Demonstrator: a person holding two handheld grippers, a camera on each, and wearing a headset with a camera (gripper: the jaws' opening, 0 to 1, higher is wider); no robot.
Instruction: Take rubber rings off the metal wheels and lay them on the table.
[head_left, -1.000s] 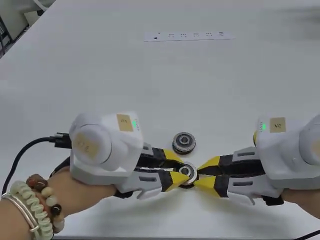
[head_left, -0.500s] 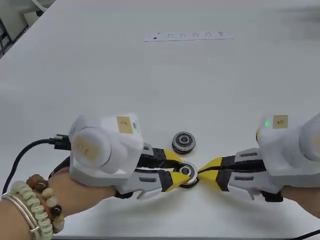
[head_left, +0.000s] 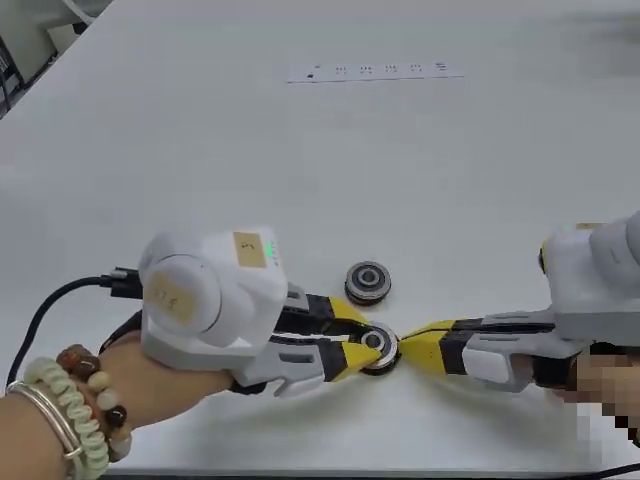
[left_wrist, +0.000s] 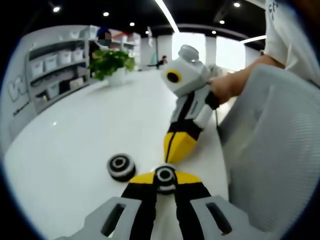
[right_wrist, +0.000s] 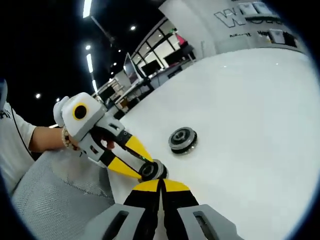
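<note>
At the near edge of a white table (head_left: 300, 150), the left gripper (head_left: 366, 345) clamps a metal wheel (head_left: 379, 343) between its yellow jaws. The right gripper (head_left: 410, 343) (jaws pressed together) touches the wheel's rim. A second wheel (head_left: 368, 282) lies nearby, apart.

Desk: broad white desk (head_left: 300, 150), with a long white power strip (head_left: 375, 72) lying at its far side.
Shelving: white wall shelves (left_wrist: 52, 70) holding pale bins, leafy green potted plant (left_wrist: 112, 62) beside them.
Light: dark ceiling with small recessed spots (left_wrist: 106, 14) and a bright strip light (left_wrist: 167, 17); bright windows (left_wrist: 227, 52) beyond.
</note>
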